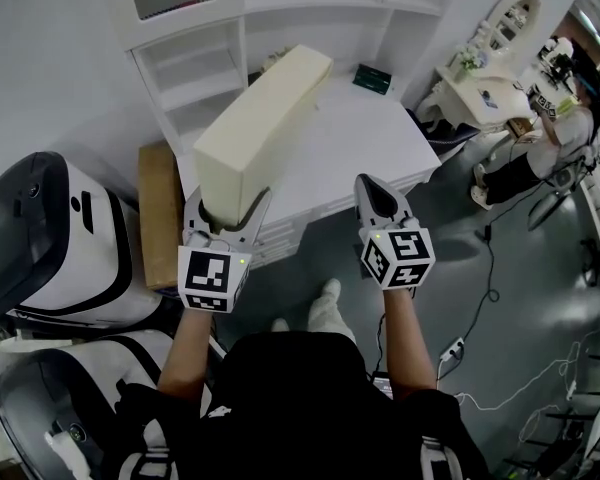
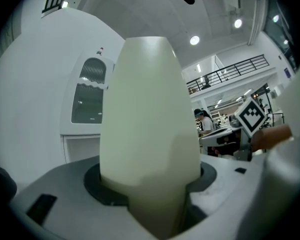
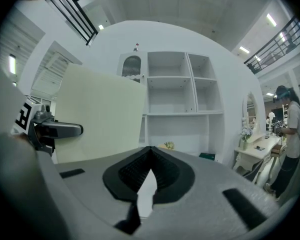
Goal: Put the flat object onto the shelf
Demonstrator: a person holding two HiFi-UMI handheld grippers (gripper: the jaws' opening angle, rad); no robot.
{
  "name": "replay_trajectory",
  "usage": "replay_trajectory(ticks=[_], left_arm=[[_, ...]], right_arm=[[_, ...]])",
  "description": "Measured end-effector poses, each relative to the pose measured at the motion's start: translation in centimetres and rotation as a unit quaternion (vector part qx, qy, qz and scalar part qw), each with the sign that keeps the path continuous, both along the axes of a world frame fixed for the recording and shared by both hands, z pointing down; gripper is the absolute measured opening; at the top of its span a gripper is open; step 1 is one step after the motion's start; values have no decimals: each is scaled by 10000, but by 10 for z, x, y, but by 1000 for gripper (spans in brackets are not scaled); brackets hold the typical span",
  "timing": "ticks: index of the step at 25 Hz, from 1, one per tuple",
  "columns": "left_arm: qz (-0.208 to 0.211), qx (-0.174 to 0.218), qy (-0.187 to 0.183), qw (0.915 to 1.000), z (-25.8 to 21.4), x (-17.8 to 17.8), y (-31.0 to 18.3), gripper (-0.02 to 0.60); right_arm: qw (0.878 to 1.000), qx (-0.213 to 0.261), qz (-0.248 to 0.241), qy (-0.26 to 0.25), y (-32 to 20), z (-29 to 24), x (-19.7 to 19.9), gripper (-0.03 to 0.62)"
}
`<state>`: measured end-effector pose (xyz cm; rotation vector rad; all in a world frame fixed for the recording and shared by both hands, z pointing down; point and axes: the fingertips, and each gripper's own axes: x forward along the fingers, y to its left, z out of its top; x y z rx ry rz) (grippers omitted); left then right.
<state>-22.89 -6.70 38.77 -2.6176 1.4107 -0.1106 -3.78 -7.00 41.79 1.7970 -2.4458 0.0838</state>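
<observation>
The person's black-clad torso fills the bottom of the head view, with both bare forearms reaching forward. The left hand-held gripper is clamped on the near end of a thick, pale cream rectangular slab. The slab slants up and away from the jaws, above the white surface that stands in front of the white shelf unit, and it rests on no shelf. In the left gripper view the slab is wedged between both jaws. The right hand-held gripper is pinched closed on nothing, beside the slab but apart from it. A small dark green box lies on the surface near the shelves.
</observation>
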Motion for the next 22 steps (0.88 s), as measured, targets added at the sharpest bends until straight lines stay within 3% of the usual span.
replay_trajectory(ticks=[22], left_arm=[[-214, 100, -49, 9997, -5, 62, -81, 278]], right_arm=[[9993, 118, -352, 19, -93, -5, 52, -1]])
